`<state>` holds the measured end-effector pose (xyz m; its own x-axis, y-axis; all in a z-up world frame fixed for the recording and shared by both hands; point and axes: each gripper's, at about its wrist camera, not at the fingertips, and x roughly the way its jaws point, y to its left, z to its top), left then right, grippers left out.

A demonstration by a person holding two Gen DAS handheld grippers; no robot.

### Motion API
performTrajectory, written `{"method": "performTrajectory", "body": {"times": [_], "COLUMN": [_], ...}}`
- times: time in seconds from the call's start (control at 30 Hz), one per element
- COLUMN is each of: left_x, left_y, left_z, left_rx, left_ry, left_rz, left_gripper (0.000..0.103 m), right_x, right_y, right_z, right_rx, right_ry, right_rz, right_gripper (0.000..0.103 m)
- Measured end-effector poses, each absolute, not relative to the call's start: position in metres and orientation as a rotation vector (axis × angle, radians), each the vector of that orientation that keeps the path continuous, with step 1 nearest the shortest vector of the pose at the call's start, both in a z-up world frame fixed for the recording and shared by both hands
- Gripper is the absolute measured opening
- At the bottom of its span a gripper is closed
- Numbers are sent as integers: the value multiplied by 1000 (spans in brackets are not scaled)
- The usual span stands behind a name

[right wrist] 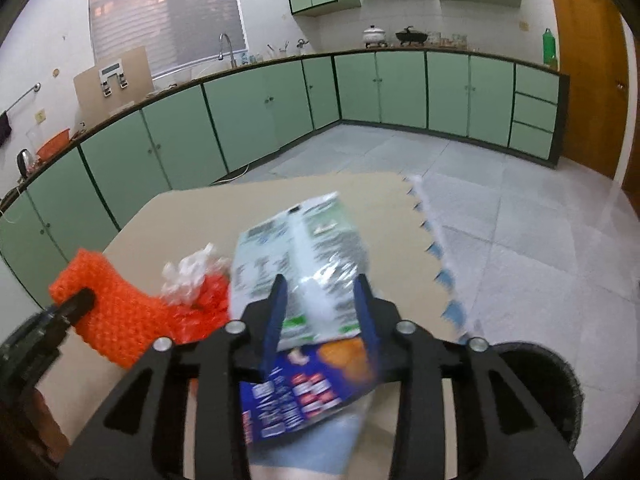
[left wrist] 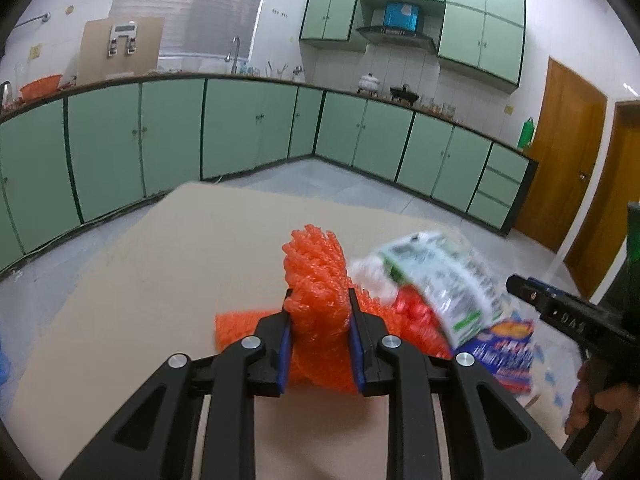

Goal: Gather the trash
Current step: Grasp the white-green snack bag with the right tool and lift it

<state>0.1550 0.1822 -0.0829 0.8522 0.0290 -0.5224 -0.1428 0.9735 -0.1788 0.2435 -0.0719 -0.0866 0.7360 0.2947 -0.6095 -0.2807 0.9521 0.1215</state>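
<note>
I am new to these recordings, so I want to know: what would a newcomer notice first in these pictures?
First, the bright orange foam net, clamped between the left gripper pads in the middle of the beige table. Next, the crinkly printed wrapper between the right gripper fingers, just right of the net. Behind, green kitchen cabinets line the walls.
</note>
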Motion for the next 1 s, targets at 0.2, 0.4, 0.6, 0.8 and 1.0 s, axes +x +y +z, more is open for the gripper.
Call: {"method": "performTrajectory", "body": {"times": [0.2, 0.4, 0.6, 0.8, 1.0], "left_x": [173, 191, 200, 203, 208], "left_y": [174, 165, 156, 149, 144], "left_z": [-65, -87, -102, -107, -108], "left_rx": [-251, -234, -191, -166, -162], "left_ry": [500, 545, 576, 586, 596], "left_rz": [59, 71, 95, 106, 110], "left_gripper": [23, 23, 24, 24, 24], "right_x": [265, 292, 300, 305, 302], "right_y": [-75, -81, -85, -89, -88], "right_z": [-78, -102, -124, -133, -130], "right_rx": [1, 12, 33, 87, 99], "right_ry": [665, 742, 790, 823, 817], "right_rz": [353, 386, 408, 468, 522], "right_gripper": [65, 67, 67, 65, 33]}}
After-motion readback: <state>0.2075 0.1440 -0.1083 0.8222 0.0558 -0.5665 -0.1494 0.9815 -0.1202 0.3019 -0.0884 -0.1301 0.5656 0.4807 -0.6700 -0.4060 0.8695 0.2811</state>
